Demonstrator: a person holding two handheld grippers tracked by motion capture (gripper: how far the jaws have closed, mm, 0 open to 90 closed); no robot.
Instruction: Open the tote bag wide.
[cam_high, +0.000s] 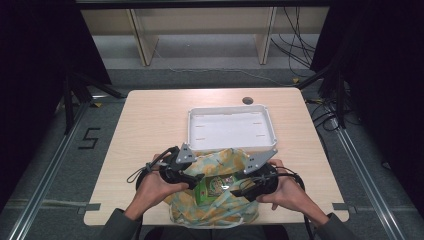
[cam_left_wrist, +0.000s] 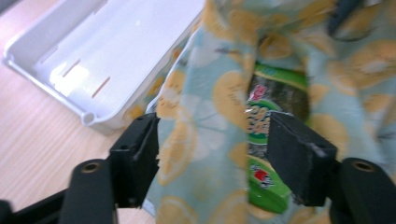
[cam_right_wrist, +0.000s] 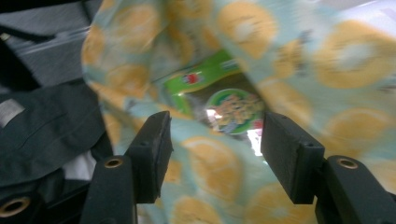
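Looking down, we see the wooden table (cam_high: 150, 125) carrying a white tray (cam_high: 231, 127) toward twelve o'clock. At six o'clock, overlapping the tray's near edge, lies our lemon-print cloth bag (cam_high: 220, 210) with a green snack packet (cam_high: 209, 189) showing inside. Our left gripper (cam_left_wrist: 212, 158) and right gripper (cam_right_wrist: 215, 154) both hover over the cloth, jaws released, pinching nothing.

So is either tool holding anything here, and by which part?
Neither: both the left tool and right tool are open, straddling the lemon-print fabric bag.
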